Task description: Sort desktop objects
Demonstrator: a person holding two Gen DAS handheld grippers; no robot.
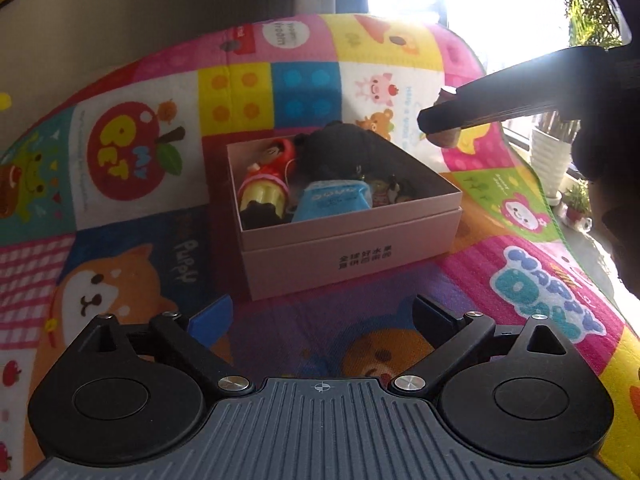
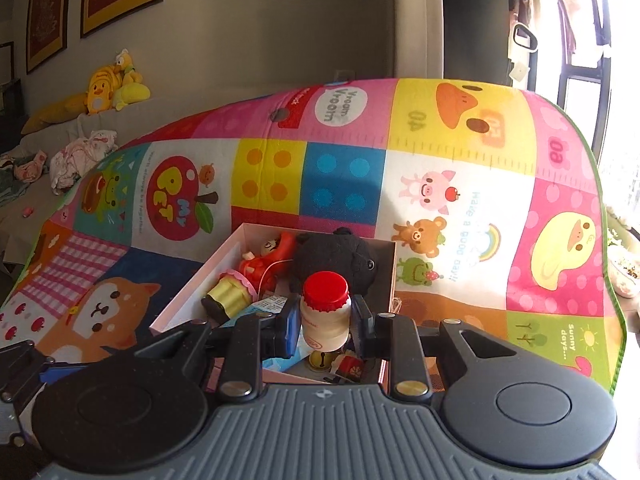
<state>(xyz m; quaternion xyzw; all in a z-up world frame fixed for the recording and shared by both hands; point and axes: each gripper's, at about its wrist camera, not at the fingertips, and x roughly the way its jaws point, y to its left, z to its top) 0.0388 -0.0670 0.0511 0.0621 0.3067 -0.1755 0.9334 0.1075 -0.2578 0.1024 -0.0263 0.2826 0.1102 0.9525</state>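
Note:
A pink cardboard box (image 1: 352, 256) sits on the colourful play mat and holds a red doll (image 1: 266, 178), a black plush toy (image 1: 340, 152), a blue pouch (image 1: 332, 200) and small trinkets. My left gripper (image 1: 322, 316) is open and empty, low over the mat in front of the box. My right gripper (image 2: 326, 326) is shut on a small white bottle with a red cap (image 2: 325, 312), held upright over the box (image 2: 176, 308). The doll (image 2: 264, 268) and plush (image 2: 340, 256) lie behind it. In the left wrist view the right gripper (image 1: 440, 120) shows above the box's far right corner.
The play mat (image 2: 440, 184) covers the whole surface and ends at its green border on the right. A sofa with yellow plush toys (image 2: 112, 88) and clothes stands at the back left. A window and potted plants (image 1: 552, 160) are at the right.

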